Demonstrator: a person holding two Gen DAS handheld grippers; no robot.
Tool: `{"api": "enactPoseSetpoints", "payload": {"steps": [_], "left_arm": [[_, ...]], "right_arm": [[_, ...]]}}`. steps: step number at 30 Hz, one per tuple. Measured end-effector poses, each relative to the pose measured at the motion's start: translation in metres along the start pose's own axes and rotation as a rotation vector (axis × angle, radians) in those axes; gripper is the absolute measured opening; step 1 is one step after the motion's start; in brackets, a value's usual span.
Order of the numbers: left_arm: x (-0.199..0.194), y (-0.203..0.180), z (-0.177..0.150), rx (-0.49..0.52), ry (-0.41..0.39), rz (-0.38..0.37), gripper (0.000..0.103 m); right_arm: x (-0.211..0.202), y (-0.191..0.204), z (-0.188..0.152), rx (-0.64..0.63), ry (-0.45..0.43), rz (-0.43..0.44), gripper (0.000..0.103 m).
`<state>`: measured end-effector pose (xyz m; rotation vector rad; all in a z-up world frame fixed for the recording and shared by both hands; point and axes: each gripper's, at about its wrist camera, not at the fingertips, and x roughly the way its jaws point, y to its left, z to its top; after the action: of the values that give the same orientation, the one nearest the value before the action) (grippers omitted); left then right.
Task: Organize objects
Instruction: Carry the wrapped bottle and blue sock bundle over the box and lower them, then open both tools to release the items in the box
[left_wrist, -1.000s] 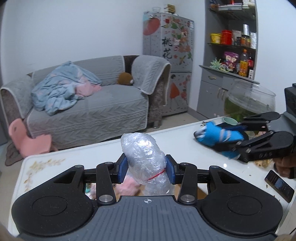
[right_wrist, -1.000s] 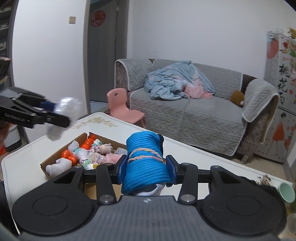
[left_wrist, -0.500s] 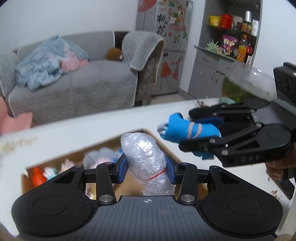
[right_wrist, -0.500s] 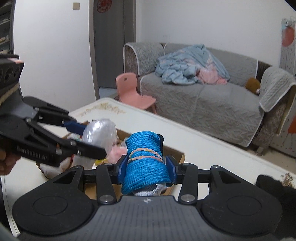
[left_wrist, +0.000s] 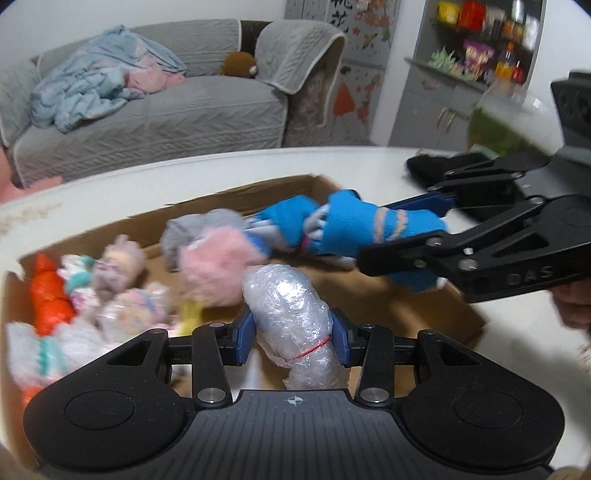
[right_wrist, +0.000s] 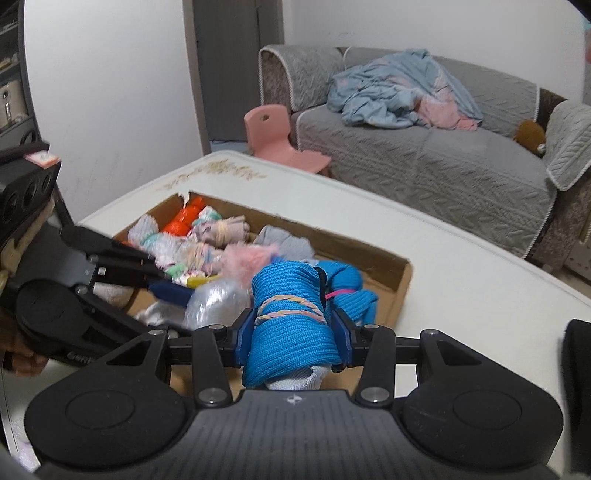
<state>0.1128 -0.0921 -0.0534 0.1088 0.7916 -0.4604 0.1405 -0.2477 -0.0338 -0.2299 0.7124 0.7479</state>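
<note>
My left gripper (left_wrist: 292, 334) is shut on a clear plastic-wrapped bundle (left_wrist: 291, 314) tied with a red band, held over the open cardboard box (left_wrist: 236, 199). My right gripper (right_wrist: 293, 334) is shut on a rolled blue sock bundle (right_wrist: 291, 317) bound with rubber bands, over the box's right end (right_wrist: 400, 275). In the left wrist view the right gripper (left_wrist: 417, 236) reaches in from the right with that blue bundle (left_wrist: 373, 230). The box holds several rolled socks: orange (left_wrist: 50, 299), pink (left_wrist: 218, 262), grey (left_wrist: 199, 230) and another blue one (right_wrist: 347, 282).
The box lies on a white table (right_wrist: 461, 280) with a floral edge pattern. A black object (left_wrist: 436, 168) lies on the table at the right. Beyond the table stand a grey sofa (right_wrist: 424, 155) with a blanket, a pink child's chair (right_wrist: 280, 144) and a shelf unit (left_wrist: 480, 55).
Both grippers have come down and forward over the box, each keeping its bundle. The box fills more of both views, and the two grippers are closer together.
</note>
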Motion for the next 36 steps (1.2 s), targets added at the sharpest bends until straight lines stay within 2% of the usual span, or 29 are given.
{"api": "enactPoseSetpoints", "payload": {"steps": [5,12,21,25,29,36], "left_arm": [[0.011,0.008,0.004,0.088,0.057,0.109,0.049],[0.029,-0.002,0.014,0.148,0.106,0.131,0.050],[0.040,-0.007,0.012,0.158,0.137,0.148,0.053],[0.040,-0.007,0.012,0.150,0.131,0.155,0.054],[0.034,-0.008,0.011,0.157,0.132,0.156,0.065],[0.014,-0.013,0.007,0.156,0.108,0.156,0.069]], "right_arm": [[0.017,0.005,-0.001,-0.037,0.026,0.018,0.041],[0.042,0.008,-0.002,-0.143,0.078,-0.013,0.041],[0.043,0.002,-0.003,-0.135,0.073,-0.010,0.041],[0.040,0.001,-0.001,-0.109,0.063,-0.003,0.047],[0.033,0.002,0.001,-0.112,0.054,-0.001,0.051],[0.016,0.010,0.000,-0.130,0.050,-0.002,0.052]]}}
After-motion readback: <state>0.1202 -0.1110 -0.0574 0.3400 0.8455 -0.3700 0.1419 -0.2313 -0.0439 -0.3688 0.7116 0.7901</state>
